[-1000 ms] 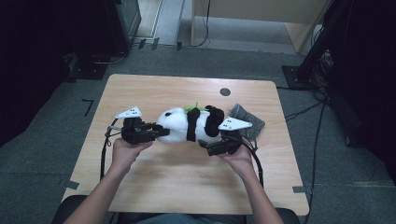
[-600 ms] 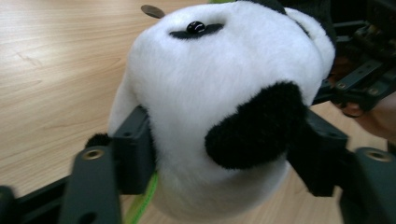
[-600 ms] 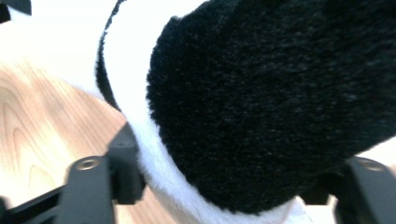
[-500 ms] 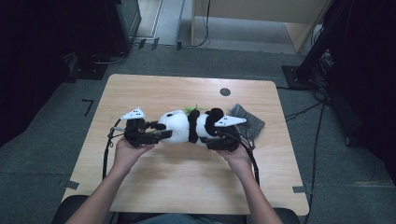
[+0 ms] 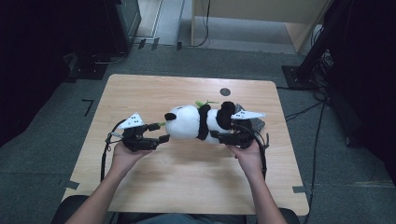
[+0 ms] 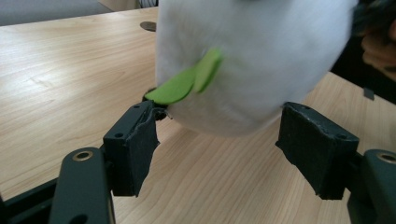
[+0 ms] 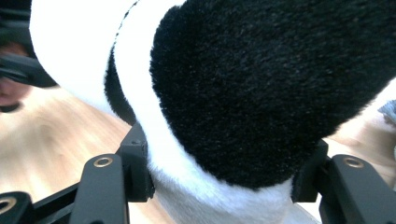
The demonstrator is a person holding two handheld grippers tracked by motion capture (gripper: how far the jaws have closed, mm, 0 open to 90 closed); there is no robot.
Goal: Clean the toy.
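Observation:
A black-and-white plush panda (image 5: 196, 122) lies on its side across the wooden table (image 5: 187, 177), head to the left. A green felt leaf (image 6: 187, 81) sticks out by its face. My left gripper (image 5: 159, 132) is at the head. Its jaws have just been closing a little, and the white head (image 6: 252, 60) sits between the pad tips (image 6: 219, 140) without being squeezed. My right gripper (image 5: 219, 135) has just closed and is shut on the panda's black-and-white rear (image 7: 261, 93), the plush bulging between its jaws (image 7: 224, 186).
A grey cloth (image 5: 256, 123) lies crumpled behind the right gripper near the table's right edge. A small black round mark (image 5: 225, 91) is on the table's far side. Cables trail from both grippers toward the near edge. Dark equipment stands on the floor around the table.
The right gripper moved in from the near side and closed on the panda's rear, then rose slightly. The left gripper's jaws spread wider at the head. The panda shifted a little to the right.

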